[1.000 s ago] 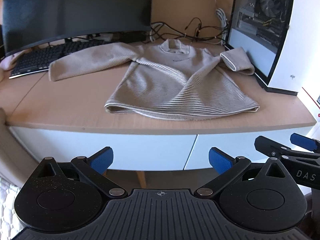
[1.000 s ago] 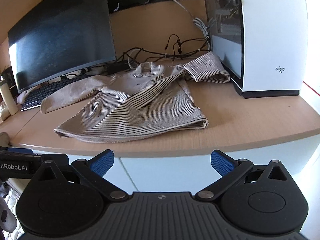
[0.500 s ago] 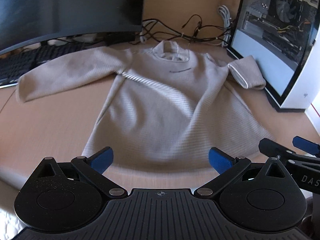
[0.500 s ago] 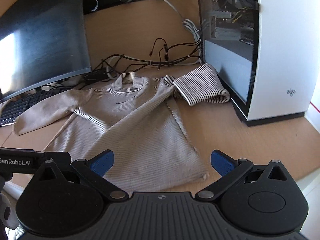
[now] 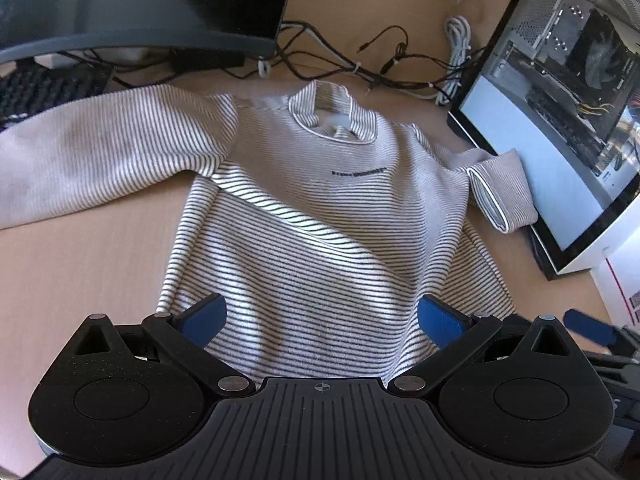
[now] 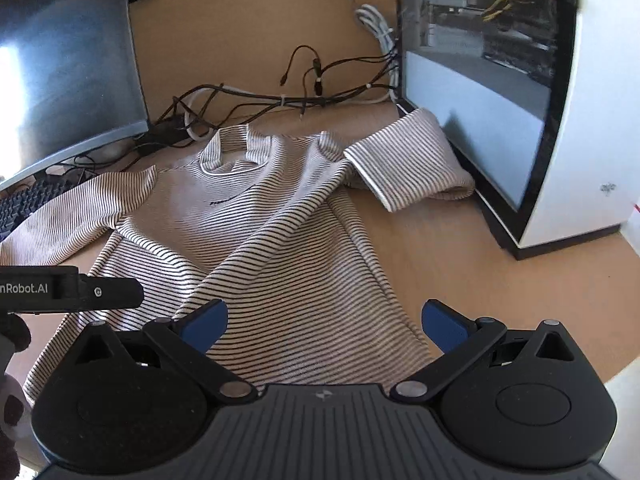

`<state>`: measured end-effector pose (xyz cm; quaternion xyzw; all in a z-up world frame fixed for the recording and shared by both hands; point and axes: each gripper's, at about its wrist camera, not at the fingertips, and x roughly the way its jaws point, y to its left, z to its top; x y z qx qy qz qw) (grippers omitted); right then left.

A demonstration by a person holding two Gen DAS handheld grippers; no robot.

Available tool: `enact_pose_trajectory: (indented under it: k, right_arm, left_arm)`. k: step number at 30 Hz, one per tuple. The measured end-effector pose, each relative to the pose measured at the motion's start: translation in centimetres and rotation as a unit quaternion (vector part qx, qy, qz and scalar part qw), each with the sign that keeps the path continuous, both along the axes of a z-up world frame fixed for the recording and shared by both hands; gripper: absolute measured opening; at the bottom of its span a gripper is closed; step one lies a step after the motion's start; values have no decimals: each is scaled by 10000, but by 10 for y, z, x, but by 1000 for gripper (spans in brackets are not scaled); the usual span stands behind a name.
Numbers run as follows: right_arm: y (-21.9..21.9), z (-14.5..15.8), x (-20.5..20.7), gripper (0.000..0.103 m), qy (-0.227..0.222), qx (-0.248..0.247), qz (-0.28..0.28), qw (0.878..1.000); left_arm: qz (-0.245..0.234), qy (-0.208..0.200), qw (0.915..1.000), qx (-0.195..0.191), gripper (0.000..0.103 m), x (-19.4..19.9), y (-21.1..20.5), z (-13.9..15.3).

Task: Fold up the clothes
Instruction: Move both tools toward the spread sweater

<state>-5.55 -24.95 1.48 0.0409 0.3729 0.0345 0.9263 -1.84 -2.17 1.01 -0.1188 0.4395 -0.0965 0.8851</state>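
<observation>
A beige striped sweater lies front up on the wooden desk, collar at the far side; it also shows in the right wrist view. Its left sleeve stretches out to the left. Its right sleeve is folded back against the PC case. My left gripper is open and empty, hovering above the hem at its left part. My right gripper is open and empty above the hem at its right part. The two grippers are side by side.
A white PC case with a glass side stands at the right. A curved monitor and a keyboard stand at the back left. Loose cables lie behind the collar. The desk's front edge is just under the grippers.
Both grippers have moved forward from in front of the desk edge to above the sweater's hem, tilting downward. Both stayed open. The sweater has not moved.
</observation>
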Motion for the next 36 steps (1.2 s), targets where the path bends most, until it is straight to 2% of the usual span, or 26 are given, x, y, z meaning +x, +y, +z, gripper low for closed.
enact_pose_trajectory:
  k: [4, 7, 9, 13, 16, 20, 22, 24, 31, 36]
  right_arm:
    - [10, -4, 18, 103, -59, 121, 236, 9996]
    - [21, -3, 42, 103, -283, 275, 430, 9983]
    - [27, -2, 60, 103, -440, 428, 450, 9971]
    - [36, -4, 90, 103, -379, 764, 601, 9945]
    - [41, -10, 107, 103, -247, 705, 720, 9946]
    - [35, -20, 125, 103, 148, 913, 800, 9925]
    - [34, -20, 130, 103, 186, 948, 809, 9920]
    - [33, -19, 134, 103, 238, 940, 847, 9917]
    - [42, -18, 137, 103, 380, 546, 1150, 9911]
    - [38, -19, 127, 103, 419, 569, 1506, 9861]
  left_arm:
    - [-13, 117, 9998, -140, 103, 6, 6, -5]
    - [109, 153, 9995, -260, 103, 8, 11, -4]
    - [145, 40, 9997, -202, 103, 9, 14, 2]
    - [355, -68, 9993, 3, 103, 23, 21, 13]
    - [428, 6, 9991, -38, 103, 41, 23, 12]
    - [438, 162, 9989, -91, 103, 73, 23, 3]
    - [395, 301, 9984, -258, 103, 86, 23, -5]
    - [384, 454, 9979, -257, 103, 96, 22, -14]
    - [368, 511, 9979, -137, 103, 86, 23, -20]
    - [356, 536, 9979, -52, 103, 78, 24, -23]
